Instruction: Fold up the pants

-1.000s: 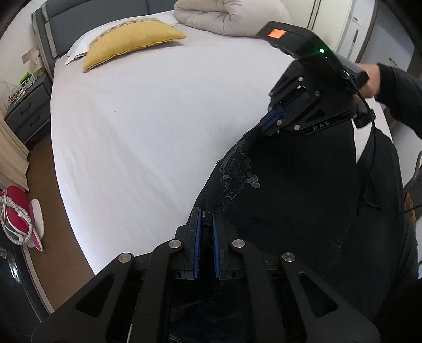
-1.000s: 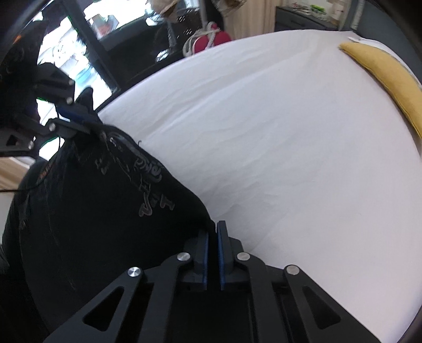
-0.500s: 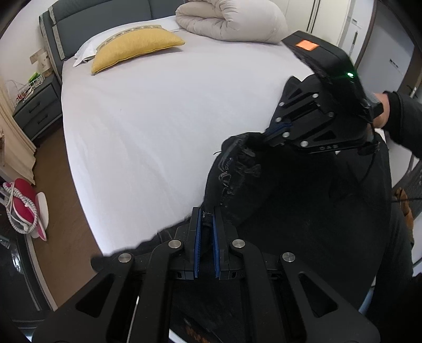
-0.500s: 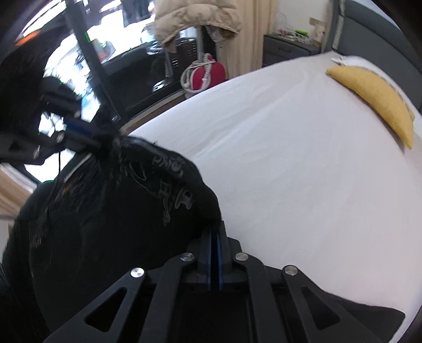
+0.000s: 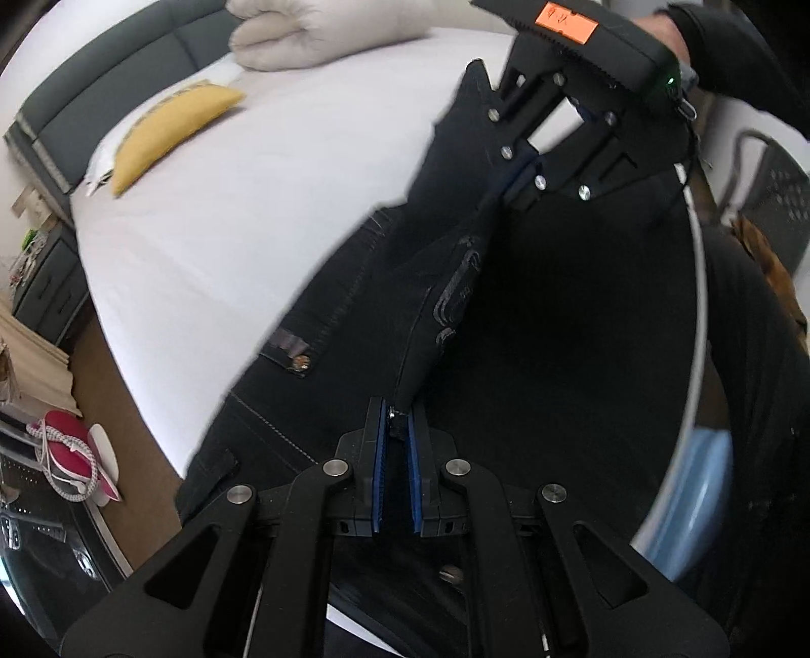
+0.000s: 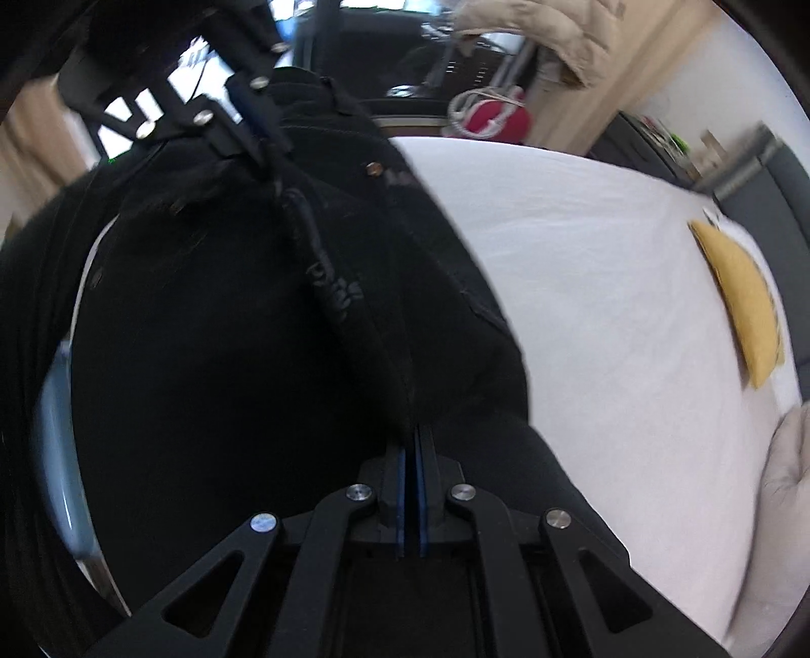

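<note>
Pinching black stitched denim pants (image 5: 354, 324), both tongs (image 5: 395, 430) (image 6: 412, 440), smooth white bedsheet (image 5: 243, 212)

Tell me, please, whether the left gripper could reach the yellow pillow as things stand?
Probably not: the left gripper has its jaws shut on the black pants, and the yellow pillow lies far up the bed by the headboard; nothing else blocks it.

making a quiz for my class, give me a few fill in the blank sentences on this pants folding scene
Both hand-held grippers are shut on the black ____.
The pillow on the bed is ____ in colour.
The left hand-held gripper has ____ pads.
The sticker on the right hand-held gripper is ____.

Missing words: pants; yellow; blue; orange
</note>
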`<state>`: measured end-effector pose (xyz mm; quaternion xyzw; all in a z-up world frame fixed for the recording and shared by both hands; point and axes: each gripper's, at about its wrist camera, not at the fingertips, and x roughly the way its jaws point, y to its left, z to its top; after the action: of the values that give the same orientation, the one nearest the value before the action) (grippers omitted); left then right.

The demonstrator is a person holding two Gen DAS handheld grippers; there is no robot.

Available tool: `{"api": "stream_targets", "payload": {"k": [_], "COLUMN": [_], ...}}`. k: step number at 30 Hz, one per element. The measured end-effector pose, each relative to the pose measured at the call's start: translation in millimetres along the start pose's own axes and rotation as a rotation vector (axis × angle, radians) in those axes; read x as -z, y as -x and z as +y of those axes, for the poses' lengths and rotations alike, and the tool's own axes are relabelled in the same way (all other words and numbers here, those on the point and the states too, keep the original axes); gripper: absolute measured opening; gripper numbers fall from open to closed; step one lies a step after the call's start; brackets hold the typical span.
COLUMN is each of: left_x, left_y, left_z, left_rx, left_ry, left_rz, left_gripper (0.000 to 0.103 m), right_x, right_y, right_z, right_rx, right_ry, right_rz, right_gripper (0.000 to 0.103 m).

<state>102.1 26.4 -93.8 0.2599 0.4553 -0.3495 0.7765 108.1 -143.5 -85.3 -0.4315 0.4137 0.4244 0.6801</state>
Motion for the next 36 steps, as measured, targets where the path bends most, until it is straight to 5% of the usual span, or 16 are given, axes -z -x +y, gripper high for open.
{"api": "stream_targets", "payload": {"k": [15,23,36], "left_x": [25.2,36.0,62.6], "left_y": [-16.6,-14.3,-5.1], "left_z": [-82.2,-100.3,-113.0], "left_rx": [0.029,0.044,0.071], "left_ry": [-0.186,-0.275,-0.307], "left_rz": [0.092,0.097,0.094], "left_gripper": [0.006,0.006,0.006], "right_x": [32.7,36.4,27.0], "right_y": [-16.9,-13.4,-14.4], "right_z": [133.1,168.3,206.9], "right_rx": [0.204,0.244,0.315], "right_ry": [0.443,0.551,0.545], "right_rz": [0.146,0.19,0.22], "right_gripper": [0.005,0.005,0.005]}}
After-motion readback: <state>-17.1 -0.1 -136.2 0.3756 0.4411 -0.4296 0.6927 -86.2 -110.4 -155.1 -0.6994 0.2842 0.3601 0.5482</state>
